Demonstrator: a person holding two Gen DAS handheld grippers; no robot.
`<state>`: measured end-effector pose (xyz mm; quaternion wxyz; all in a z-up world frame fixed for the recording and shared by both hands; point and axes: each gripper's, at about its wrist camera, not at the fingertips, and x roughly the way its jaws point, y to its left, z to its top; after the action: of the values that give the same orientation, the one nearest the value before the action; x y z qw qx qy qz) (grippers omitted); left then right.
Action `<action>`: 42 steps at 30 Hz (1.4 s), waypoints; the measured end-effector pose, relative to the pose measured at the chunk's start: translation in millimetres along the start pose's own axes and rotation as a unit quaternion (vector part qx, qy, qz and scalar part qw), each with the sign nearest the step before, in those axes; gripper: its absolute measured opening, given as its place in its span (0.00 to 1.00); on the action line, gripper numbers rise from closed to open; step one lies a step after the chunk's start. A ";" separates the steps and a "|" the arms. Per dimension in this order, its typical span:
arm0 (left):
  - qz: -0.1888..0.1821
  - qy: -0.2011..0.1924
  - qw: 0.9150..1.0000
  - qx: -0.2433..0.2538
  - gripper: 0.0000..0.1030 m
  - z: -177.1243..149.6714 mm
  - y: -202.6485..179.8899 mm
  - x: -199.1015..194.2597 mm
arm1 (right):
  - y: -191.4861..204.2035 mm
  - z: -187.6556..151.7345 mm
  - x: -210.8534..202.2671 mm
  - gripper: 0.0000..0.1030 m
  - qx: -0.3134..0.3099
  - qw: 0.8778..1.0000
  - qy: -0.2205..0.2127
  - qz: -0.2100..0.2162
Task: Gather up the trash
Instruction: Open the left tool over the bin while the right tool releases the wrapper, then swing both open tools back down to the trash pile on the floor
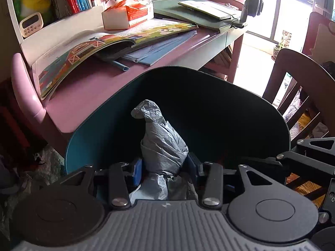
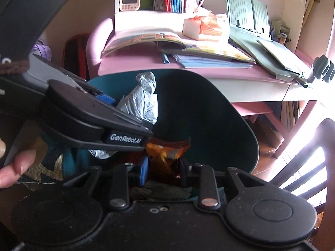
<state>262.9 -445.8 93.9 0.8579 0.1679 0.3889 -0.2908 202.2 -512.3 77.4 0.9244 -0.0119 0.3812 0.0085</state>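
Left gripper (image 1: 165, 167): clamped on crumpled grey paper wad (image 1: 162, 138).
Right gripper (image 2: 163, 169): clamped on orange crinkled wrapper (image 2: 169, 149).
Position: both over dark teal plastic bin (image 2: 219, 108).

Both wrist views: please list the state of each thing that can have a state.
left gripper: shut on crumpled grey paper, over the bin.
right gripper: shut on orange wrapper.
teal bin: open, no lid visible.
picture book: lying open on the desk.
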 end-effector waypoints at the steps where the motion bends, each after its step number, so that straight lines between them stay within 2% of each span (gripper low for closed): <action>1: -0.001 0.003 1.000 -0.002 0.42 -0.4 -0.1 1.5 | -0.3 -0.3 0.5 0.30 0.001 1.000 0.000 0.000; 3: -0.003 0.008 1.000 -0.006 0.46 -1.1 0.3 4.7 | -2.1 0.7 2.8 0.32 0.003 1.000 0.003 -0.001; 4: -0.004 0.010 1.000 -0.008 0.54 -1.9 0.8 5.8 | -3.0 0.3 3.0 0.35 0.005 1.000 0.004 -0.001; 6: -0.004 0.006 1.000 -0.012 0.62 -3.1 1.6 5.0 | -4.5 -1.3 2.4 0.38 0.009 1.000 0.003 0.000; 12: -0.012 -0.001 1.000 -0.019 0.63 -7.2 8.2 -6.7 | -6.2 -1.4 -3.0 0.41 0.017 1.000 -0.002 0.005; 16: -0.012 -0.014 1.000 -0.024 0.68 -11.7 15.3 -23.6 | -2.6 -0.4 -13.6 0.50 0.021 1.000 -0.016 0.010; 18: -0.012 -0.022 0.999 -0.024 0.68 -14.2 19.5 -34.2 | 0.9 0.6 -19.4 0.51 0.021 0.999 -0.022 0.012; 22: -0.008 -0.040 0.999 -0.035 0.77 -21.1 30.9 -57.2 | 10.7 2.2 -32.1 0.54 0.020 0.999 -0.031 0.020; 32: 0.010 -0.072 0.996 -0.057 0.78 -56.2 71.0 -118.7 | 52.0 10.3 -66.5 0.56 -0.007 0.997 -0.055 0.051; 42: 0.042 -0.086 0.992 -0.087 0.80 -116.7 125.1 -176.4 | 112.7 20.6 -84.3 0.57 -0.041 0.991 -0.076 0.099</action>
<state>181.9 -223.9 161.7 0.9109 0.0827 0.3303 -0.2331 154.1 -399.6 149.7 0.9440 -0.0118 0.3085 0.1163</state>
